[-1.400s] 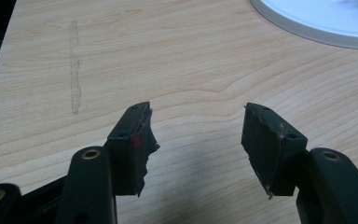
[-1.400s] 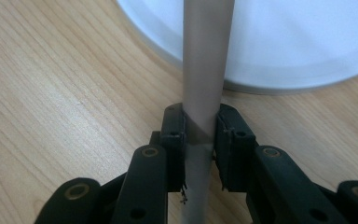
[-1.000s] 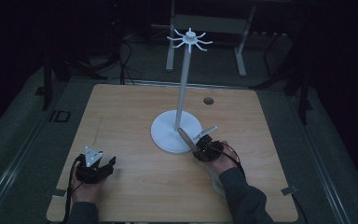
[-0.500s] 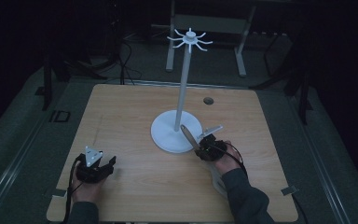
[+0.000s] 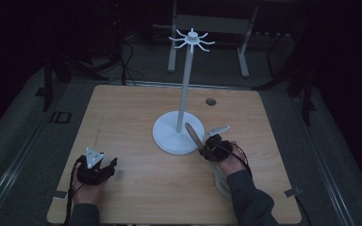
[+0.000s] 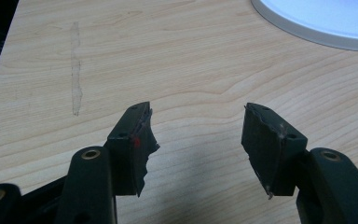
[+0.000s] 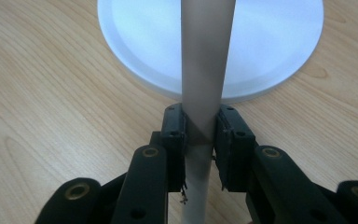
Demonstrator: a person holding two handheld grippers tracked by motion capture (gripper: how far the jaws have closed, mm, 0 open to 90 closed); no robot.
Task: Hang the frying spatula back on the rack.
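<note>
High view: right gripper (image 5: 201,142) clamps brown flat utensil (image 5: 193,134), blade tilted toward 11 o'clock over white stand base (image 5: 169,137) at table (image 5: 122,113) centre. Left gripper (image 5: 104,165) at 8 o'clock, jaws spread, holding nothing.

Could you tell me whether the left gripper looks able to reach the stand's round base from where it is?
Probably yes: the left gripper is open, and bare table lies between it and the base.
</note>
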